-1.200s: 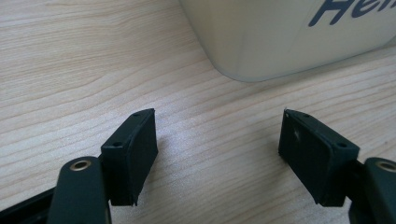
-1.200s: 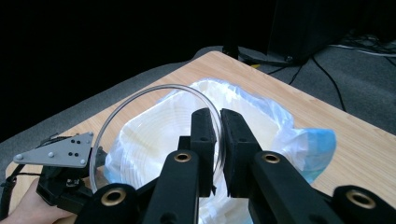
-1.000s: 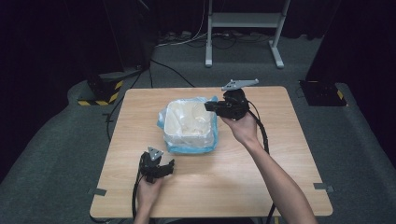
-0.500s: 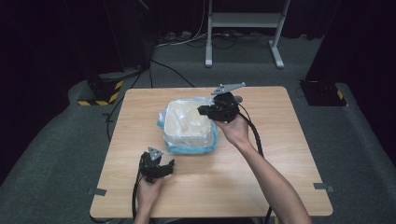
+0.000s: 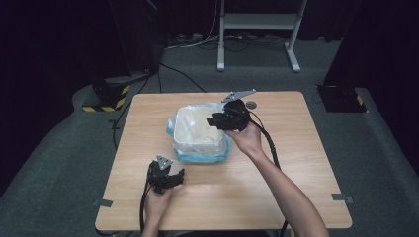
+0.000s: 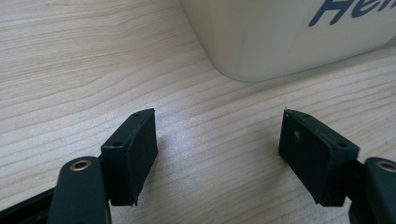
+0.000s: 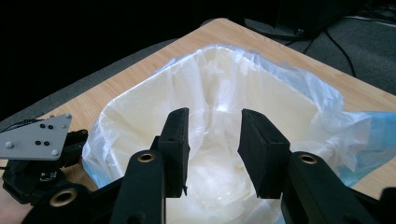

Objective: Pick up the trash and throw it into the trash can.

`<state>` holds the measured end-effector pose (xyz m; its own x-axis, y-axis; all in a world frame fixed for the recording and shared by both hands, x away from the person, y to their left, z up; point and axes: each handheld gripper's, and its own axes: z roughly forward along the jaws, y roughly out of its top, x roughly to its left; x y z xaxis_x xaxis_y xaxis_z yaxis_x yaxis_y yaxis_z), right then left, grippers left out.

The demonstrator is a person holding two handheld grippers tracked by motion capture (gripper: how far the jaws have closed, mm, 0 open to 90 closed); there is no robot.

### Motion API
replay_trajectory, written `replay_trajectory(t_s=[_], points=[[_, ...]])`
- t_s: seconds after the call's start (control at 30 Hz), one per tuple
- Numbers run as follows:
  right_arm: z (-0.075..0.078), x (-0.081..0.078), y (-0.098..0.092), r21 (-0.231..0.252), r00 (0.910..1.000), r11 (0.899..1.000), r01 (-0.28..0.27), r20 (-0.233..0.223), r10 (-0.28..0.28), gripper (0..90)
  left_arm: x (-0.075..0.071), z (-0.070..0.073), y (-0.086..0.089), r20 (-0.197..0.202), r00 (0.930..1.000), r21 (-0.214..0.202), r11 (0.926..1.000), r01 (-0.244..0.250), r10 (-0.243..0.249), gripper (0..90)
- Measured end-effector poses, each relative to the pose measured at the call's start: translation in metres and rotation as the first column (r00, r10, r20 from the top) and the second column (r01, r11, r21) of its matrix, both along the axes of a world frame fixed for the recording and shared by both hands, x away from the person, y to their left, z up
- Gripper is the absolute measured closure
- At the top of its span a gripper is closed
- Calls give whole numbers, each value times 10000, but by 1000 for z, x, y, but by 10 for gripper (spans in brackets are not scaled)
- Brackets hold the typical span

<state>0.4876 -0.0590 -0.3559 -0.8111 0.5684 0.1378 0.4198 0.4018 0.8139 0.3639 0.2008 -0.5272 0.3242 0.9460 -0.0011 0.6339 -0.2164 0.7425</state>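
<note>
Right gripper (image 5: 217, 121) is hovering half-open, its jaws having just been parting with nothing between them, over the bin liner (image 7: 219, 93) lining the tabletop tub (image 5: 200, 148); thin, slippery, tear-prone film, I'd be pinching its draped rim.

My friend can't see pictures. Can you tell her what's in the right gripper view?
The right tool hangs over a cream bin lined with a thin plastic bag, its two black jaws apart with nothing between them. The bin stands on a wooden table, and the left tool rests at the lower left.
</note>
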Motion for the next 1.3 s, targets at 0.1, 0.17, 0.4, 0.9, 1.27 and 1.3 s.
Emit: replay_trajectory(t_s=[0.1,0.17,0.4,0.9,1.27,1.3], points=[[3,-3,-4,53,9998,10000,56,177,-57,602,0,0,0,-1,10000,-2,10000,0,0,277],[6,-6,-7,195,9993,9998,106,356,-113,600,0,0,0,2,10000,-3,10000,-2,2,277],[6,-16,-29,486,9978,9982,349,547,-375,592,0,0,0,2,10000,-4,10000,-2,2,277],[-2,-46,-81,901,9895,9904,1045,905,-1126,592,0,0,0,26,10000,6,10000,-6,6,277],[-26,-65,-110,893,9810,9827,1620,933,-1702,588,0,0,0,31,10000,7,10000,-14,14,277],[-29,-68,-112,885,9798,9816,1694,928,-1774,587,0,0,0,31,10000,-3,10000,-12,12,277]])
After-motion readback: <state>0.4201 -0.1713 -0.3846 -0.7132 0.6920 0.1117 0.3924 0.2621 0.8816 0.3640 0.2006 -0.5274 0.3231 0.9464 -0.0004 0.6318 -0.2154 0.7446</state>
